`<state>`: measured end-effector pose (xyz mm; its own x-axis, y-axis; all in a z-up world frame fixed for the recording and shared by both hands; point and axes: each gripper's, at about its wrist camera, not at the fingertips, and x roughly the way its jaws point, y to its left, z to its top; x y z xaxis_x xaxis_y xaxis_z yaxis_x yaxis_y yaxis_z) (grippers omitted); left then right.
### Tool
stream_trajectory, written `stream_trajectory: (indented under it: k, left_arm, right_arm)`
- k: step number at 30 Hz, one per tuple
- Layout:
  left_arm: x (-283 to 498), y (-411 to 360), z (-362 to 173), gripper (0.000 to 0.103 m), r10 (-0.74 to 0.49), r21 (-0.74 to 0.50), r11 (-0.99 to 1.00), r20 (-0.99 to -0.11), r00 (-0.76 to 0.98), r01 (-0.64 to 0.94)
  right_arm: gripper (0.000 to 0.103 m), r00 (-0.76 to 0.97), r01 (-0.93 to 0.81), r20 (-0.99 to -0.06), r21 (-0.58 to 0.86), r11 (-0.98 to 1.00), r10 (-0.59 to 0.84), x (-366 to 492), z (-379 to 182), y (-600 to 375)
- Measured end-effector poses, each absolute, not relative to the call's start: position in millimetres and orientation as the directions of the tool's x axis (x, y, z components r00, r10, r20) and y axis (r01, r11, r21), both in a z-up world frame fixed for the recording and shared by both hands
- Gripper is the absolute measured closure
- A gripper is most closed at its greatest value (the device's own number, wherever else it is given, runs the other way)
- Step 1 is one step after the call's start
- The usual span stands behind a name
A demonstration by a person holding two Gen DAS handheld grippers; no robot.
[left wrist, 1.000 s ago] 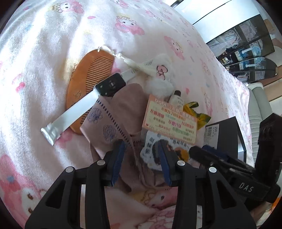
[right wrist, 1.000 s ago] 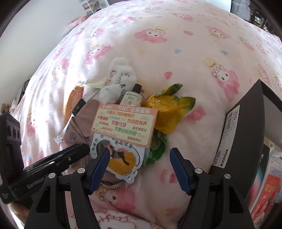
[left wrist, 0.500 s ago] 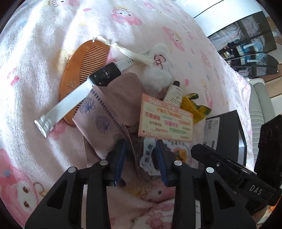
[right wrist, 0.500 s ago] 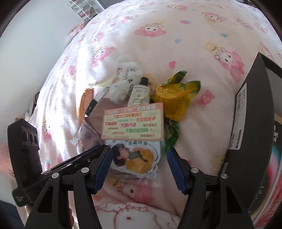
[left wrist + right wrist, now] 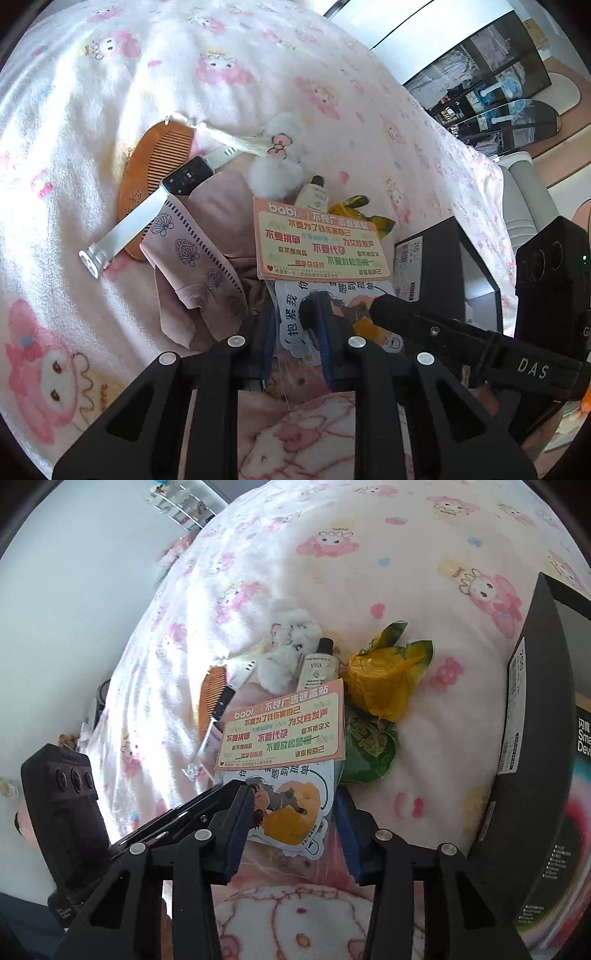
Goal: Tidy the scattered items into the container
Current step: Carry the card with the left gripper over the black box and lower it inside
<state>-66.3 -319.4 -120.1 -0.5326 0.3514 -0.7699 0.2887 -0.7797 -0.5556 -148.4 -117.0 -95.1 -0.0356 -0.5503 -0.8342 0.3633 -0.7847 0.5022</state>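
Observation:
A white cartoon sticker sheet (image 5: 291, 306) in a clear sleeve lies on the pink bedspread, half under a pink printed card (image 5: 317, 243). My left gripper (image 5: 297, 343) straddles the sheet's left part, jaws closing, pads not clearly pressing. My right gripper (image 5: 291, 830) straddles the same sticker sheet (image 5: 291, 812) from the other side, jaws also closing. The open black box (image 5: 535, 738) stands at the right. Above the card lie a pink cloth (image 5: 207, 229), a wooden comb (image 5: 155, 173), a watch (image 5: 184, 177), a white plush (image 5: 277, 166), a small bottle (image 5: 314, 194) and a yellow-green wrapper (image 5: 384, 675).
The bedspread (image 5: 110, 92) is soft and rumpled, with bare fabric to the left and beyond the pile. The two grippers sit side by side, nearly touching. A dark shelf unit (image 5: 491, 92) stands past the bed's far edge.
Both pairs of jaws have narrowed, the right one a lot. Both grippers have lifted a little, and the right one now frames the sticker sheet closely.

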Motion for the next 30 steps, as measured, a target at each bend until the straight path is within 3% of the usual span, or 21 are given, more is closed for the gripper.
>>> stream_trajectory:
  k: [9,12,20,30]
  left_arm:
    - [-60,-244,-40,0.084,0.425,-0.574,-0.815,-0.685,-0.592,0.079]
    - [-66,-198,-23,0.084,0.39,-0.49,-0.872,-0.682,-0.619,-0.011]
    - [-95,-90,-24,0.084,0.482,-0.472,-0.865,-0.693,-0.536,-0.168]
    - [-115,-14,-68,0.084,0.452,-0.41,-0.892,-0.788,-0.418,-0.192]
  right_arm:
    - [0.069,-0.191,0.336,-0.745,0.562,-0.756,-0.639,-107,-52,-53]
    - [0.069,-0.258,0.311,-0.725,0.563,-0.766,-0.638,-95,-32,-7]
    - [0.069,-0.384,0.249,-0.708,0.539,-0.805,-0.593,-85,-24,96]
    - [0.069,-0.37,0.151,-0.775,0.494,-0.856,-0.513,-107,-69,159]
